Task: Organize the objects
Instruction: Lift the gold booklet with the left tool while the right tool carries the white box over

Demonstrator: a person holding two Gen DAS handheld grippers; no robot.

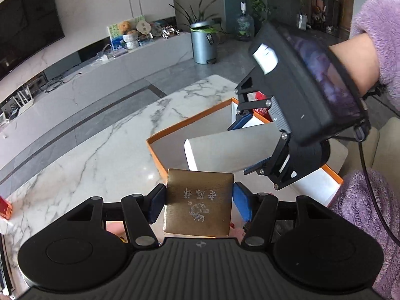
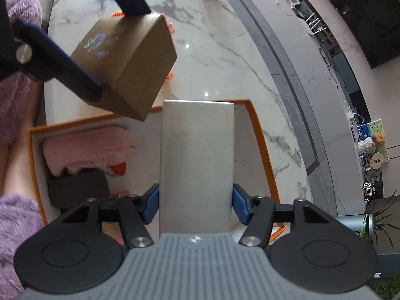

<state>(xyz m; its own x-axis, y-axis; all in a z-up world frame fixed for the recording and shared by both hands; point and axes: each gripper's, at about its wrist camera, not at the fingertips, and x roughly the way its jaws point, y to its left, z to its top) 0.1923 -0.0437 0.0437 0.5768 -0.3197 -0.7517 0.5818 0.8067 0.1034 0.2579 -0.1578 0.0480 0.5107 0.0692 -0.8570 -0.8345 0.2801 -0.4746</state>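
Both boxes hang over the orange-rimmed box [image 2: 260,135]: left gripper [image 1: 198,206] clamps the gold box [image 1: 198,205], right gripper [image 2: 196,206] the grey box [image 2: 197,165]. Next, I'd say: lower each into free space.

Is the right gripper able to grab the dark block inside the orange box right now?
Probably not yet. The right gripper is already shut on a tall grey box, so its jaws are full. The dark block sits below, in the orange-rimmed box beside a pink cloth, uncovered from above.
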